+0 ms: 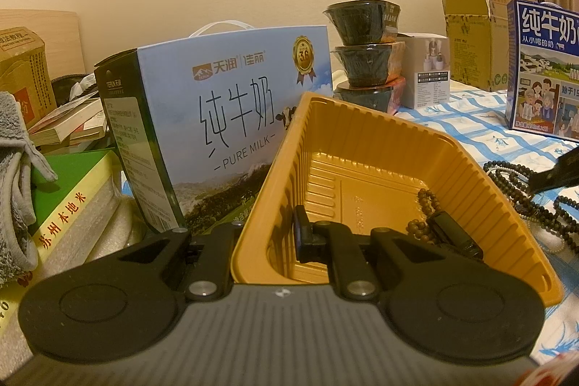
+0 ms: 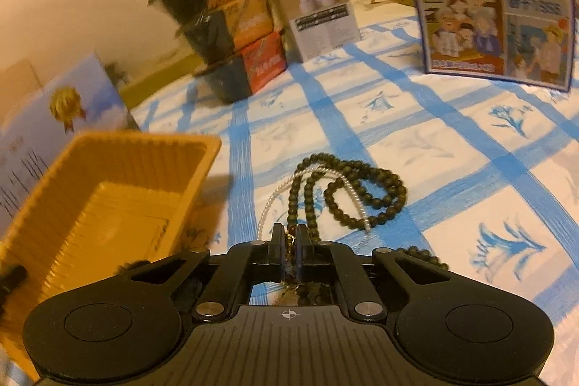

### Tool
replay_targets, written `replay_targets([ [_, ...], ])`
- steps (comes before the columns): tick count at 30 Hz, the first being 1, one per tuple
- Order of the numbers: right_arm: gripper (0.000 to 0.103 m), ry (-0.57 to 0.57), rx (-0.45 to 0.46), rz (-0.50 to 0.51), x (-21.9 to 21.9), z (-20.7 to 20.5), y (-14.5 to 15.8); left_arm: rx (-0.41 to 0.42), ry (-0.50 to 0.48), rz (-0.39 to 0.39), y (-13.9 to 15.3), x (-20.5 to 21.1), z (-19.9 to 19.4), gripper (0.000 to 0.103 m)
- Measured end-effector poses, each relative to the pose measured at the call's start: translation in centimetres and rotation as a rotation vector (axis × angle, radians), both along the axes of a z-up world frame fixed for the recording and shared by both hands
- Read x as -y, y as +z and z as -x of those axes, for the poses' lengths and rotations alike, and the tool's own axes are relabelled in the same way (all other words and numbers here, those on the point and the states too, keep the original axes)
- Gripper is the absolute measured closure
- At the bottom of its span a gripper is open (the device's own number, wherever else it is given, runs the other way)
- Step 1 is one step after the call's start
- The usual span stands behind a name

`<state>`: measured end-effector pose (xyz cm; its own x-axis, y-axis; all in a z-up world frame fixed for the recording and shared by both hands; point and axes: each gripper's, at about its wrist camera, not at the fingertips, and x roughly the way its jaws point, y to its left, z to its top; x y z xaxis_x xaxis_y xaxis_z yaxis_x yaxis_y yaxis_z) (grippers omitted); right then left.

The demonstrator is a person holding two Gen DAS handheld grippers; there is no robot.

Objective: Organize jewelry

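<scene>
Yellow ribbed plastic fills the left wrist view: the tray [image 1: 362, 176] sits on the checked tablecloth [image 1: 470, 118], its far corner against the pure milk carton [image 1: 224, 104], and the left gripper [image 1: 376, 234] reaches into it with its fingers apart, the left one near the tray's near-left wall and the right one by a brown bead bracelet [image 1: 423, 216] lying at the near-right wall. I count one strand inside the tray here; whether that right finger touches it I cannot tell. Past the tray's right rim dark bead strands [image 1: 514, 176] lie on the cloth, too tangled to count from this side. Three stacked bowls [image 1: 362, 53] stand toward the far edge. From the right wrist view, the right gripper [image 2: 289, 241] is clamped on a thin gold-coloured chain [image 2: 288, 243] with a reddish bead, low over the cloth near its near edge, with the tray [image 2: 108, 190] just to the left. Ahead lie one long dark bead necklace [image 2: 362, 187] looped over itself and one pearl-white strand [image 2: 347, 190] crossing it; a further dark strand [image 2: 423, 257] shows at the gripper's right. To do this step well, I judge the lift should be slow and straight up so the crossing strands fall free, then over the tray's rim before releasing.
</scene>
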<state>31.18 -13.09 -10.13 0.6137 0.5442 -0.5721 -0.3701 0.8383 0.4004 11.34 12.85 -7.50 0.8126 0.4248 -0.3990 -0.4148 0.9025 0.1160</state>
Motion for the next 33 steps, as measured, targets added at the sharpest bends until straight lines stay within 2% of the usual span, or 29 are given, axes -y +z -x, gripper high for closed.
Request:
replay_targets([
  [4, 0.103, -0.029, -0.003, -0.091, 2.6, 0.4, 1.9, 0.001, 0.0, 0.001, 0.0, 0.0, 0.0, 0.091],
  [11, 0.103, -0.042, 0.044, -0.197, 5.7, 1.3, 6.0, 0.001, -0.001, 0.001, -0.1, 0.0, 0.0, 0.091],
  [14, 0.102, -0.028, 0.041, -0.164, 5.7, 1.2, 6.7, 0.002, -0.001, 0.001, -0.1, 0.0, 0.0, 0.091],
  [16, 0.099, -0.003, 0.014, -0.118, 5.0, 0.9, 6.0, 0.004, -0.002, 0.002, 0.0, 0.0, 0.1, 0.091],
  [18, 0.085, 0.009, -0.001, -0.062, 4.0, 0.6, 4.7, 0.005, -0.004, 0.001, 0.0, 0.0, 0.0, 0.091],
  [19, 0.075, 0.015, -0.012, -0.034, 3.5, 0.6, 3.8, 0.004, -0.004, 0.001, 0.1, -0.1, 0.0, 0.091],
  [23, 0.074, 0.048, -0.009, 0.054, 1.5, 0.1, 1.3, -0.002, -0.009, 0.002, 0.1, -0.2, 0.0, 0.091],
  [28, 0.075, 0.065, -0.001, 0.103, 0.3, -1.4, -0.3, -0.003, -0.01, 0.004, 0.2, -0.2, 0.0, 0.091],
  [33, 0.091, 0.096, -0.019, 0.126, -0.3, -2.3, -1.4, -0.005, -0.012, 0.004, 0.1, -0.3, -0.1, 0.091],
])
